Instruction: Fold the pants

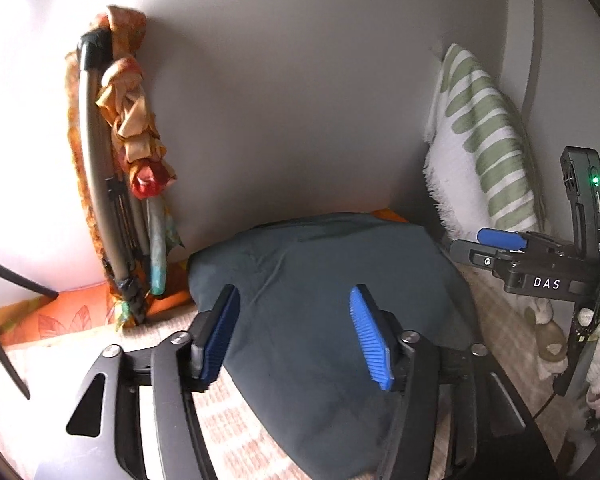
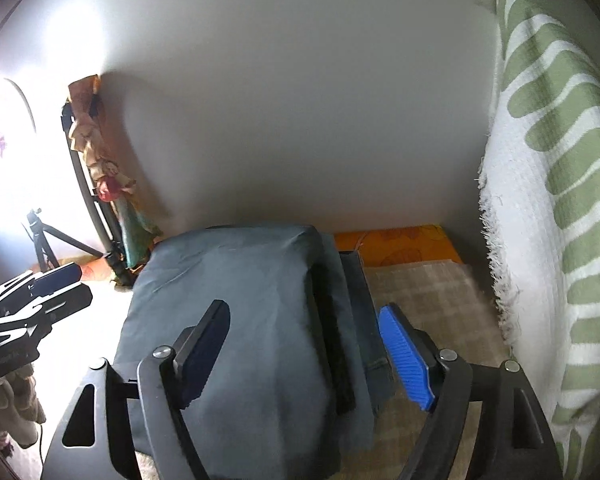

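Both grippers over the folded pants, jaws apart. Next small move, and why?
Probably lift both clear. The pants already lie as a compact folded bundle on the checked cover, and neither the left gripper nor the right gripper pinches cloth: pads stand open either side. The fold looks finished.

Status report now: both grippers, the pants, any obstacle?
Left gripper open, right gripper open, nothing held. Dark pants lie folded on bed. Striped towel at right, clear of pants.
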Motion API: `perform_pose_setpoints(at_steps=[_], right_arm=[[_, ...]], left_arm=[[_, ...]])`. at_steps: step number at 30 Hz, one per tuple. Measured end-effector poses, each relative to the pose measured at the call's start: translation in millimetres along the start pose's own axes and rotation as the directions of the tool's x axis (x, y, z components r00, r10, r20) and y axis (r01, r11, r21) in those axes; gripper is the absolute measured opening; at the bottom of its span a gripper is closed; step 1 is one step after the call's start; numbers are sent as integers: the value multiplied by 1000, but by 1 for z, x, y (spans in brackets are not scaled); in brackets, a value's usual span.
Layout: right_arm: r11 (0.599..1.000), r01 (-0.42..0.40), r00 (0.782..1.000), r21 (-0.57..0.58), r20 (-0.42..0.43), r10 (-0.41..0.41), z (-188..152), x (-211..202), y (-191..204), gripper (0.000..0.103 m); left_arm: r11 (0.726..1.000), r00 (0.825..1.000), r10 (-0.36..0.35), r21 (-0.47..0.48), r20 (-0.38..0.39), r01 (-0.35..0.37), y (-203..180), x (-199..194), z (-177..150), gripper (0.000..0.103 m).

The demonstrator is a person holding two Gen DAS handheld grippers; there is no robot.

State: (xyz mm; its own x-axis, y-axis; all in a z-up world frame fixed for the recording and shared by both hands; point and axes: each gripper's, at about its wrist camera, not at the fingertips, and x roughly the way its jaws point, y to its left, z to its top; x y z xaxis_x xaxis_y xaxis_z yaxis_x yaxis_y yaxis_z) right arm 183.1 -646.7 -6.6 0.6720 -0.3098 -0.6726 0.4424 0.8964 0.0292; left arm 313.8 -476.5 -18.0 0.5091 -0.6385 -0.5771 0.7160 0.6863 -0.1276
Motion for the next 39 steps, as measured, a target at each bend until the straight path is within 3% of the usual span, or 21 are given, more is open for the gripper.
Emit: perform_pose_setpoints(at_steps=[3,6,10,12,14,25,39], right_arm=[[1000,9,1000,-7,15,-9,-5,-16,9,85],[1000,17,999,-14,38,-17,-13,-36,19,94],[1000,20,998,-19,65,-18,-25,-66,35,94],[1000,22,997,-22,80,-20,-31,-79,43,94],[1000,25,995,-18,95,-24,-38,-95,52,103],[1000,21,987,-13,159,-19,-91,-167,112,103],[1000,15,987,3,157,-15,-169,-198,171,103]], left_arm=[[1000,1000,11,16,14,-11,-5,-18,-4,68],[1000,1000,14,22,27,-14,-9,-41,-9,72],[1000,999,5,15,45,-6,-12,-71,-17,79],[1000,999,4,18,55,-5,-15,-87,-22,79],[1000,998,5,24,64,-7,-18,-104,-28,80],[999,993,18,32,114,-22,-22,-191,-71,82],[998,992,55,22,118,-58,-16,-255,-139,83]])
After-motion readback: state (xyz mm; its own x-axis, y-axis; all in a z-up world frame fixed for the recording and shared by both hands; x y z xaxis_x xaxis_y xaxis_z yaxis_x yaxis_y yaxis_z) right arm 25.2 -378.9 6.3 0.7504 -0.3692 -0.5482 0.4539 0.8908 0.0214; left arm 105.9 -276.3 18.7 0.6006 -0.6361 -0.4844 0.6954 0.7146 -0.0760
